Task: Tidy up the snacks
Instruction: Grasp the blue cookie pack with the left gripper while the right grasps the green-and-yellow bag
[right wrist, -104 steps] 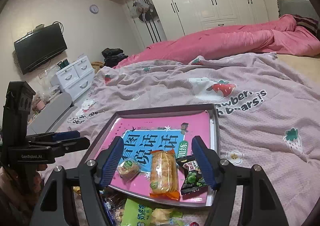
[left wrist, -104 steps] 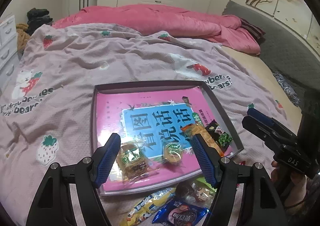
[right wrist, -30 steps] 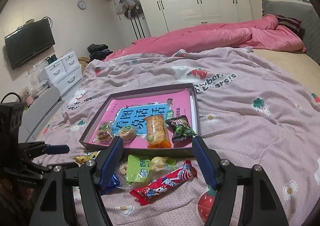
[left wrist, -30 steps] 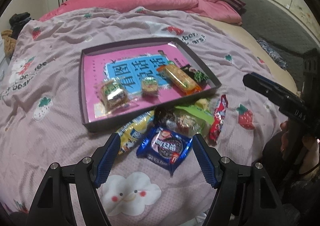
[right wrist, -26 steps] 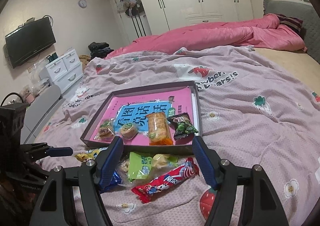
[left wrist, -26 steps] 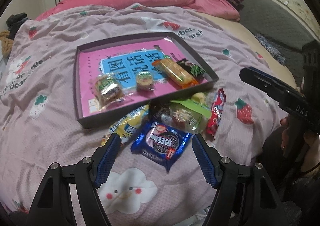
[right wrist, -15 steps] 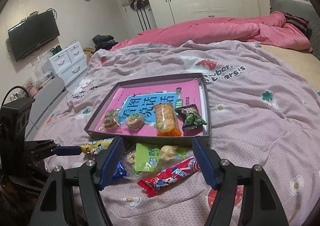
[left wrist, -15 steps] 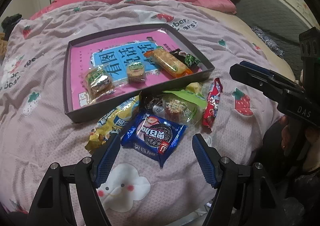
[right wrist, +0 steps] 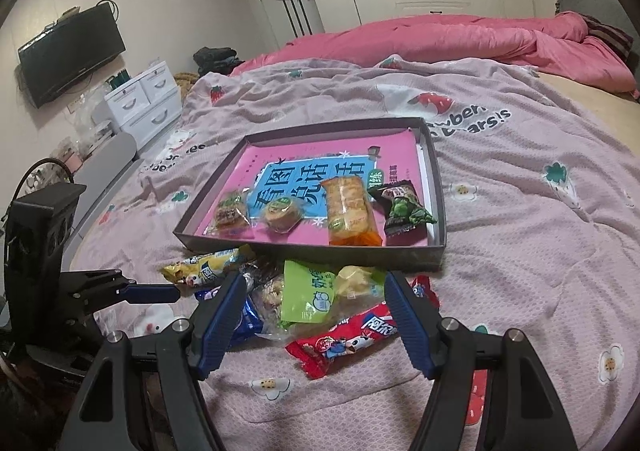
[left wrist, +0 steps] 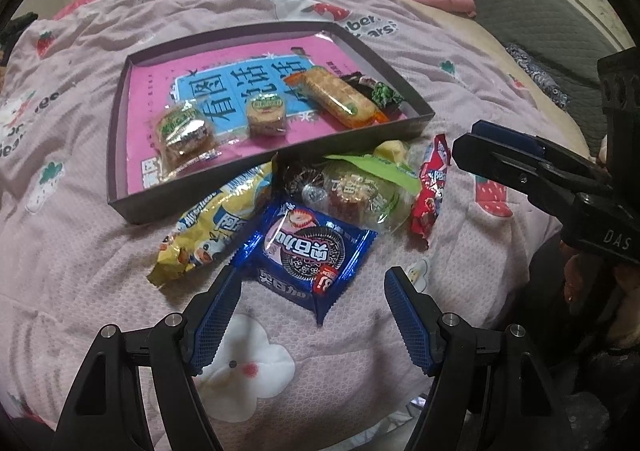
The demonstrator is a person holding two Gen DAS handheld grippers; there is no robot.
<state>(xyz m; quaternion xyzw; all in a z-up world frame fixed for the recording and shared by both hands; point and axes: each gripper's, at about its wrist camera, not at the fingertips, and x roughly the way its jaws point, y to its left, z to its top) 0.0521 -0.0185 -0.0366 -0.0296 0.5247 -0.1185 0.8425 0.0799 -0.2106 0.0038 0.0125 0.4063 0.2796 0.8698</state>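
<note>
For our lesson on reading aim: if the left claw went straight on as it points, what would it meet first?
Probably the blue foil cookie packet lying on the bedspread between the open left claw's fingers; depth is uncertain.

Left gripper [left wrist: 311,291]: jaws wide apart, nothing between pads, angled steeply down, blue ribbed pads [left wrist: 214,315] both visible. Right gripper [right wrist: 314,305]: jaws wide apart, nothing clamped, tilted down less steeply. In left wrist view right gripper sits at right edge, hand [left wrist: 600,283] wrapped on handle below it. Grippers well apart, side by side.
</note>
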